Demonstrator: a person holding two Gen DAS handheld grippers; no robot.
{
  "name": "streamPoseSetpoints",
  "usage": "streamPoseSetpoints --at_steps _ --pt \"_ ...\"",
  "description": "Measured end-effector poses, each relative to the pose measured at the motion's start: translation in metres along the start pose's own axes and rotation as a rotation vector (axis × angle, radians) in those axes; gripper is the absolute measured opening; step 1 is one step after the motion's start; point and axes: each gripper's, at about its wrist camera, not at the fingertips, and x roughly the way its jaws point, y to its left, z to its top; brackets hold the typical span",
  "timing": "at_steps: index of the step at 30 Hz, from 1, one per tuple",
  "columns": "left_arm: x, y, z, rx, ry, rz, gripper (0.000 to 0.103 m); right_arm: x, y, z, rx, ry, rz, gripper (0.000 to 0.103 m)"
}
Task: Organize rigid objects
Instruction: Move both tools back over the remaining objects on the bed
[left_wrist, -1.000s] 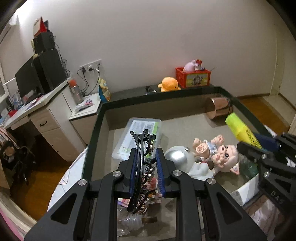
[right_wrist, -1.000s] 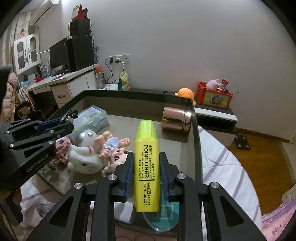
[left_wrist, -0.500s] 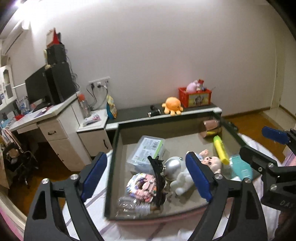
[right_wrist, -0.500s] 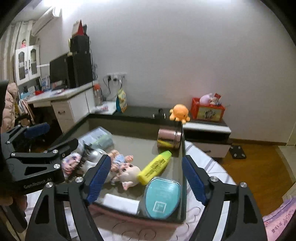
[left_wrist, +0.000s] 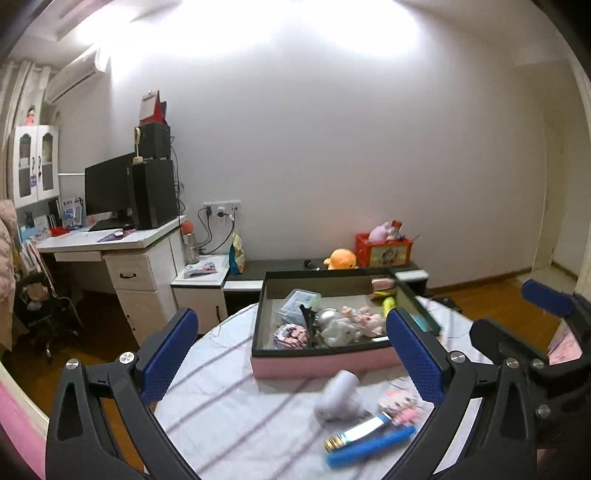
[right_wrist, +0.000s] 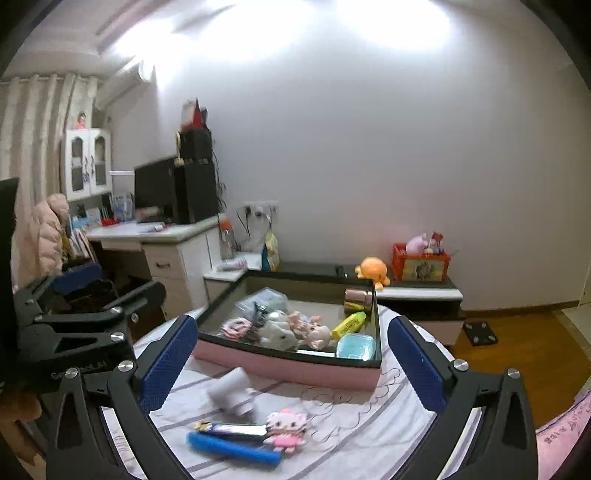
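A pink box with a dark rim (left_wrist: 321, 363) (right_wrist: 288, 365) stands on the striped cloth. In it lie a black hair claw (left_wrist: 307, 316), a yellow highlighter (right_wrist: 349, 325), dolls (right_wrist: 314, 332), a copper tin (right_wrist: 357, 298) and a teal case (right_wrist: 355, 346). In front of the box lie a white bottle (right_wrist: 232, 391), a blue tube (right_wrist: 232, 448), a nail clipper (right_wrist: 236, 429) and a pink kitty figure (right_wrist: 286, 430). My left gripper (left_wrist: 291, 360) and right gripper (right_wrist: 291, 363) are both open and empty, held back above these loose items.
A white desk (left_wrist: 122, 254) with a monitor stands at the left. A low black shelf (right_wrist: 406, 291) holds an orange plush and a red box behind the pink box. The wooden floor (right_wrist: 517, 332) lies at the right.
Both grippers opened, leaving the hair claw and the highlighter in the box, then drew back and up. The loose items on the cloth have come into view.
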Motion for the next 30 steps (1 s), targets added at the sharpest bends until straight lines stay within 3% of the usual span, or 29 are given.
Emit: streamPoseSetpoints --at_steps 5,11,25,30 --pt "-0.051 -0.005 -0.016 0.007 -0.11 0.027 0.103 -0.043 0.011 -0.014 0.005 -0.072 -0.018 0.103" --pt "-0.077 -0.007 -0.031 0.007 -0.117 0.025 0.103 -0.067 0.016 -0.026 0.001 -0.086 -0.034 0.103" --pt "-0.054 -0.015 -0.064 0.038 0.027 0.013 0.103 -0.065 0.012 -0.058 -0.017 -0.003 -0.069 0.103" --pt "-0.023 -0.016 -0.082 0.007 0.151 -0.05 0.103 -0.043 0.002 -0.073 0.006 0.086 -0.084 0.103"
